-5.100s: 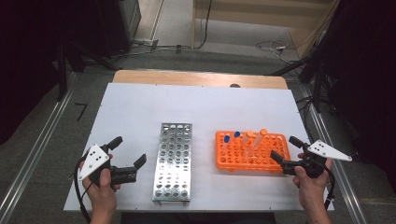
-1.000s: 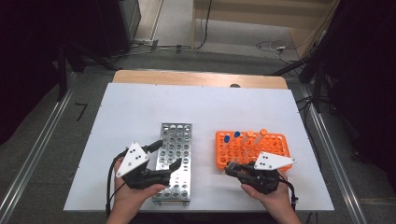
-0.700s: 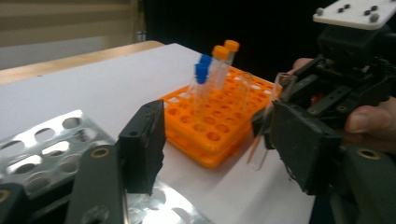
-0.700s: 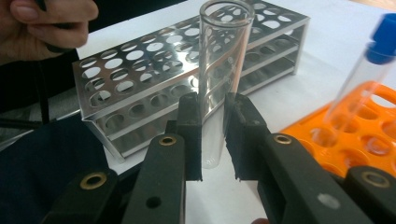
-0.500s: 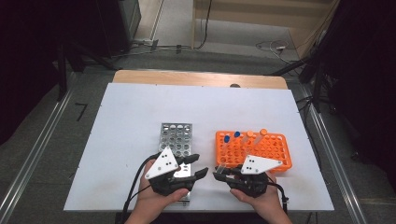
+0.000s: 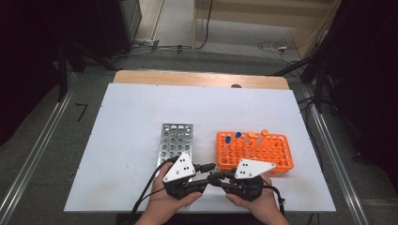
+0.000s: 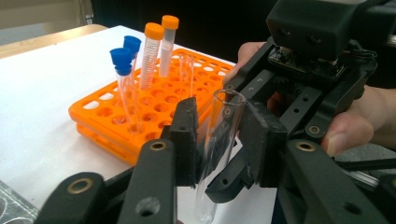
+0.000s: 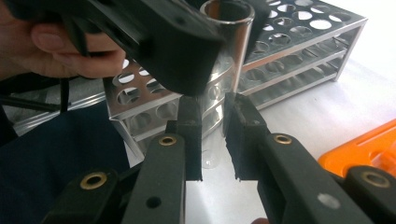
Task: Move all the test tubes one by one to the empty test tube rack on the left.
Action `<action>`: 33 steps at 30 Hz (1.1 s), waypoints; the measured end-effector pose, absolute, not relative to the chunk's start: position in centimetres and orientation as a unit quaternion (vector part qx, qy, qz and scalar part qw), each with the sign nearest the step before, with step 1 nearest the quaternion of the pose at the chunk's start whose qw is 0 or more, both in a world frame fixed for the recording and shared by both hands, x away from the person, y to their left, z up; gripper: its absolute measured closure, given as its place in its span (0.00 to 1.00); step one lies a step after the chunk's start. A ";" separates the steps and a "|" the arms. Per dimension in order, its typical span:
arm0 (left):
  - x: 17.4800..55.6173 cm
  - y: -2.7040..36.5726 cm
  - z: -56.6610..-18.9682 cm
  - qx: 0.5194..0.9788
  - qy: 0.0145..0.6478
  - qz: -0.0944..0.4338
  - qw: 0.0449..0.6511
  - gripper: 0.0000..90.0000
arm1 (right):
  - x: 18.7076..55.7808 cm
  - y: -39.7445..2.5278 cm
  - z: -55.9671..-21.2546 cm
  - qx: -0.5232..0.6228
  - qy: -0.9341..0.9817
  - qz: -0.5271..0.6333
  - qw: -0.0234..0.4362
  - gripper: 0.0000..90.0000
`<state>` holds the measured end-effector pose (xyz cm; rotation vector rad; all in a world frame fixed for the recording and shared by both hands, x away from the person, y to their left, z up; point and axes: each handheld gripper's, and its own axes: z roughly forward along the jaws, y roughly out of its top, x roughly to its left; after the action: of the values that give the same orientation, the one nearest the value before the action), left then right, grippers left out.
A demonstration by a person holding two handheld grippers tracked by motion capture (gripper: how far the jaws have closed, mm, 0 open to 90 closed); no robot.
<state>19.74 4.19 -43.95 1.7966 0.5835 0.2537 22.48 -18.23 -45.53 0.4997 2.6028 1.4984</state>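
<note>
A clear, uncapped glass test tube stands upright between my two grippers, which meet tip to tip near the table's front edge. My left gripper is shut on the tube's upper part. My right gripper is shut on its rounded lower end. The orange rack lies just behind and to the right, holding two blue-capped tubes, two orange-capped tubes and a bare clear one. Behind and to the left is the metal rack, whose holes look empty.
The white table top stretches wide to the left and behind both racks. A wooden strip borders its far edge. Metal rails run along both sides, with dark floor and cables beyond. The front edge is right under my hands.
Both grippers have come in from the table's outer corners, past the racks' front ends, to meet at front centre. The clear tube is now held between them.
</note>
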 end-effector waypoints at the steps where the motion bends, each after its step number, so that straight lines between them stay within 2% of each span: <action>1: 19.7 4.2 -43.9 0.770 0.248 0.109 0.578 0.77 | 22.5 -18.2 -45.5 0.164 0.854 0.492 0.048 0.83; 5: 19.6 3.9 -44.0 0.775 0.241 0.117 0.572 0.82 | 22.5 -18.2 -45.5 0.161 0.855 0.492 0.044 0.83; 15: 19.8 4.2 -43.8 0.770 0.246 0.110 0.578 0.85 | 22.5 -18.4 -45.5 0.161 0.848 0.504 0.039 0.82; 19: 20.0 4.9 -43.4 0.762 0.260 0.116 0.582 0.85 | 22.5 -19.1 -45.4 0.164 0.842 0.511 0.052 0.69; 20: 20.1 5.1 -43.3 0.760 0.264 0.119 0.582 0.85 | 22.5 -19.1 -45.4 0.164 0.842 0.511 0.052 0.69; 21: 20.2 5.4 -43.2 0.755 0.270 0.122 0.585 0.85 | 22.6 -19.6 -45.4 0.172 0.839 0.513 0.058 0.61; 24: 20.6 6.4 -42.7 0.746 0.283 0.132 0.588 0.85 | 22.7 -20.6 -45.2 0.181 0.833 0.519 0.061 0.50; 26: 20.8 6.9 -42.4 0.744 0.287 0.139 0.588 0.85 | 22.8 -21.2 -45.2 0.185 0.831 0.522 0.058 0.38; 27: 20.8 6.9 -42.4 0.744 0.287 0.139 0.588 0.85 | 22.8 -21.2 -45.2 0.185 0.831 0.522 0.058 0.38; 28: 21.0 7.2 -42.2 0.743 0.289 0.146 0.585 0.85 | 22.8 -21.8 -45.1 0.186 0.829 0.524 0.058 0.30; 30: 21.4 7.7 -41.9 0.739 0.296 0.151 0.586 0.85 | 22.7 -22.3 -45.0 0.187 0.828 0.524 0.062 0.23; 33: 22.2 8.5 -41.6 0.733 0.308 0.158 0.585 0.85 | 22.7 -23.0 -44.9 0.193 0.828 0.522 0.068 0.06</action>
<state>22.19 8.54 -41.57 1.7095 0.7192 0.3673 22.69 -22.96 -44.88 0.5806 2.4952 1.5714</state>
